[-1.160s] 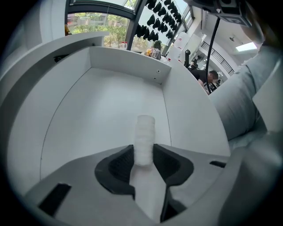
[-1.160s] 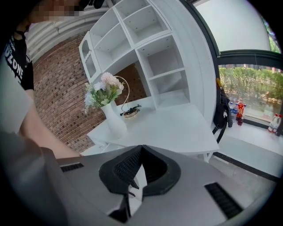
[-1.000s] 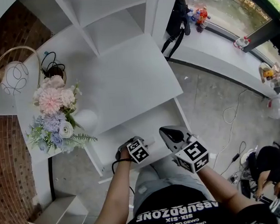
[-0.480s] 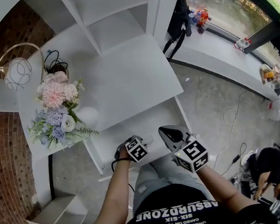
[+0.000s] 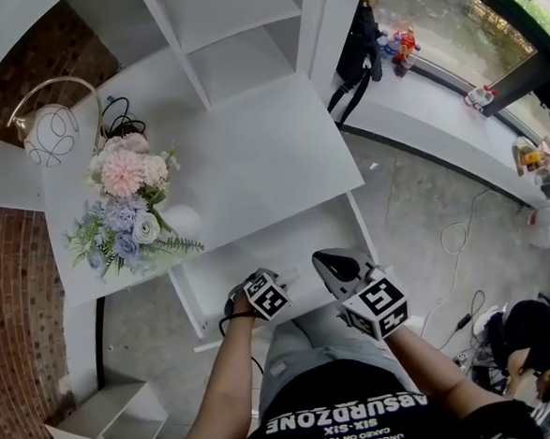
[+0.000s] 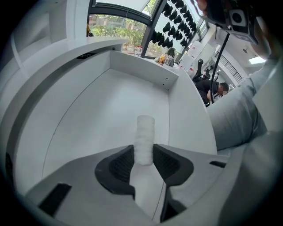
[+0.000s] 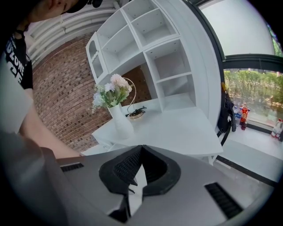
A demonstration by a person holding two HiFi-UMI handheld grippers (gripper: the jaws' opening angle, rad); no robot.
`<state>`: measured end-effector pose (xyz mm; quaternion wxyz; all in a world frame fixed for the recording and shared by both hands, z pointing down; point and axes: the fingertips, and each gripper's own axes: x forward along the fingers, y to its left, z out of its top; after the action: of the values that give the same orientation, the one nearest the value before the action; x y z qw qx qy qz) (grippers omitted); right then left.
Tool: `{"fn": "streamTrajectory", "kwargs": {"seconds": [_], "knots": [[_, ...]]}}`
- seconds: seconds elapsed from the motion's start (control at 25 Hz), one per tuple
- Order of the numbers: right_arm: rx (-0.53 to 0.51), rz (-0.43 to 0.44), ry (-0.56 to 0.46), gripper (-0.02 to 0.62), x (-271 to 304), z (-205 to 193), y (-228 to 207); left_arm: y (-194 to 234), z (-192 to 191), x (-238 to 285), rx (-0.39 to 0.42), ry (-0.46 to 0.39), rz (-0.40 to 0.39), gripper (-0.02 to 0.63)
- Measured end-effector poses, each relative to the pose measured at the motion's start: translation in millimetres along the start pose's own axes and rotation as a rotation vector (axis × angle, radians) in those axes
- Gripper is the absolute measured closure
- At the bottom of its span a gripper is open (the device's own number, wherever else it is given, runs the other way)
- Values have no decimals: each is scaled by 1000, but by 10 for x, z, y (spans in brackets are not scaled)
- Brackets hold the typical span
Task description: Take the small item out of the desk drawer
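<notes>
Big white table (image 5: 252, 159) up top, flowers (image 5: 128, 201) standing at its left edge, and below it the drawer (image 5: 250, 258) is pulled right out toward the person, so the opening is done. Down at the drawer's front, the left tool (image 6: 143, 154) points steeply into it, clamped on the small item (image 6: 144, 132), a white ridged cylinder poking out past the pads. The grab is made! Has the small item cleared the drawer floor? Hard to say from here; it looks to be inside the drawer's walls either way. Just beside, the right tool (image 7: 141, 152) hangs pinched closed on nothing. What's left, by my read: lift the small item up and out of the drawer.
</notes>
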<state>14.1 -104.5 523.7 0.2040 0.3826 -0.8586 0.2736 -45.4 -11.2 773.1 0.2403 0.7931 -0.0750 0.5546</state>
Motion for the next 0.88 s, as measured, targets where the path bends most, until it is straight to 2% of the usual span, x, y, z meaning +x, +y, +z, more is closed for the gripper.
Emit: {"fn": "streamTrajectory", "kwargs": {"seconds": [0.28, 0.88], "knots": [[-21, 9, -12, 597, -55, 44, 84, -11, -4, -97, -33, -32, 17, 464], [-27, 8, -34, 597, -235, 76, 157, -83, 111, -414, 1, -101, 74, 464]]}}
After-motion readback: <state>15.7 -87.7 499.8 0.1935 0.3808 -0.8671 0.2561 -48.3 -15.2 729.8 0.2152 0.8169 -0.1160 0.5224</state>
